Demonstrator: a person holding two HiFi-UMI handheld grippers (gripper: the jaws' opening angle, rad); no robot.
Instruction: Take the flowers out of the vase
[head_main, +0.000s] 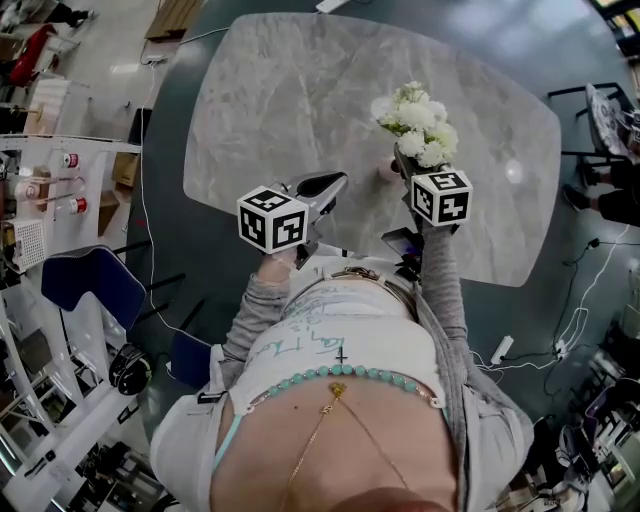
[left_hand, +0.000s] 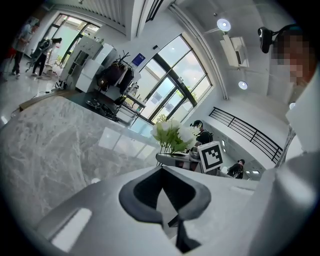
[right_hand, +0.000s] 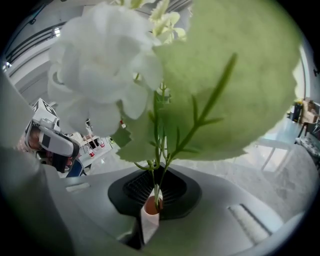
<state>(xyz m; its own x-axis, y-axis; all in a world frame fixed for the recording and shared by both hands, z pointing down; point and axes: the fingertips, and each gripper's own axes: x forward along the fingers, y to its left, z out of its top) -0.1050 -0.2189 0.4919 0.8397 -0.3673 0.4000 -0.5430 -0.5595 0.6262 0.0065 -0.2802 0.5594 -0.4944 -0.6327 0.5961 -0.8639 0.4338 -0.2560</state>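
Observation:
A bunch of white flowers (head_main: 417, 123) with green leaves stands over the marble table (head_main: 270, 110). In the right gripper view the blooms (right_hand: 102, 70) and a blurred green leaf fill the frame. Their thin stems (right_hand: 159, 165) run down into a narrow white vase (right_hand: 148, 220) with an orange inside. My right gripper (right_hand: 150, 212) is shut on that vase, its marker cube (head_main: 441, 195) just below the blooms. My left gripper (head_main: 333, 183) hangs to the left near the table's front edge, shut and empty. It sees the flowers (left_hand: 172, 134) ahead.
The table's near edge (head_main: 330, 245) runs just in front of my body. A blue chair (head_main: 85, 280) and shelving (head_main: 45, 190) stand at the left. Cables (head_main: 575, 320) lie on the floor at the right, and a dark chair (head_main: 600, 120) stands at the far right.

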